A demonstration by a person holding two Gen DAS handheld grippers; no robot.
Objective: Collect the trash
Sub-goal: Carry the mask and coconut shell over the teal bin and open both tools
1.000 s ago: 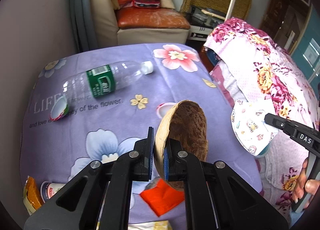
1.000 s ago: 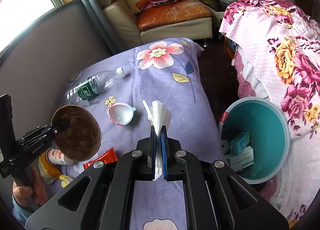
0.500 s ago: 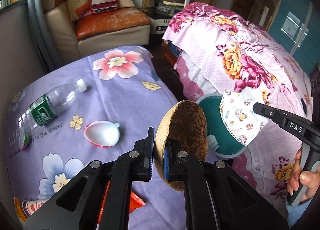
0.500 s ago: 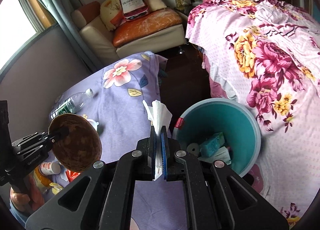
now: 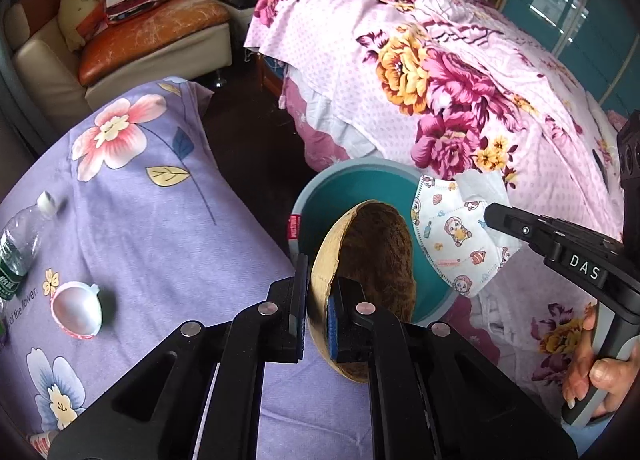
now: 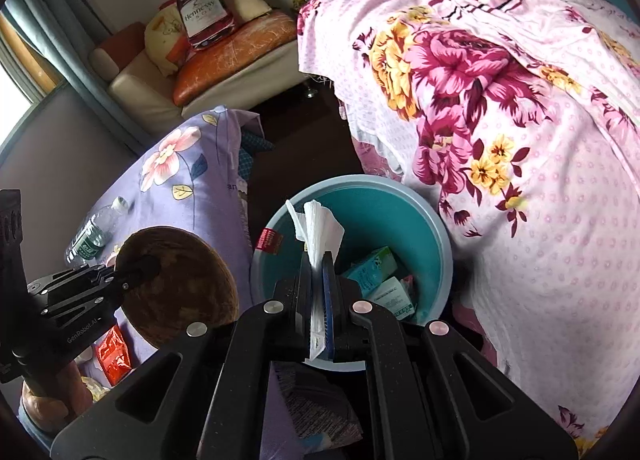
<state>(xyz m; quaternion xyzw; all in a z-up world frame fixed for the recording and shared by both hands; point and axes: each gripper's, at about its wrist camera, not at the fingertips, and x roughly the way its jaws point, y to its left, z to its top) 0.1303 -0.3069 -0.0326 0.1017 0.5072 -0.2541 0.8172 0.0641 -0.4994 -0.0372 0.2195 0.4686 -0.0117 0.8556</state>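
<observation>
My left gripper (image 5: 318,280) is shut on the rim of a brown coconut shell half (image 5: 380,260), held over the near edge of the teal trash bin (image 5: 340,196). My right gripper (image 6: 320,272) is shut on a white cartoon-print face mask (image 6: 320,228), which hangs over the bin (image 6: 440,228). In the left wrist view the mask (image 5: 456,236) dangles from the right gripper (image 5: 490,214) above the bin's right side. The right wrist view shows the shell (image 6: 176,284) in the left gripper (image 6: 136,266), left of the bin. Cartons (image 6: 372,268) lie inside the bin.
A table under a purple flowered cloth (image 5: 160,220) carries a plastic bottle (image 5: 16,244), a white cup (image 5: 76,308) and an orange wrapper (image 6: 114,354). A bed with a pink floral cover (image 6: 520,100) stands right of the bin. A sofa (image 5: 152,36) is at the back.
Both grippers have swung right, from above the table to above the bin, carrying the shell and the mask. The bottle and cup have slid to the left of the left wrist view.
</observation>
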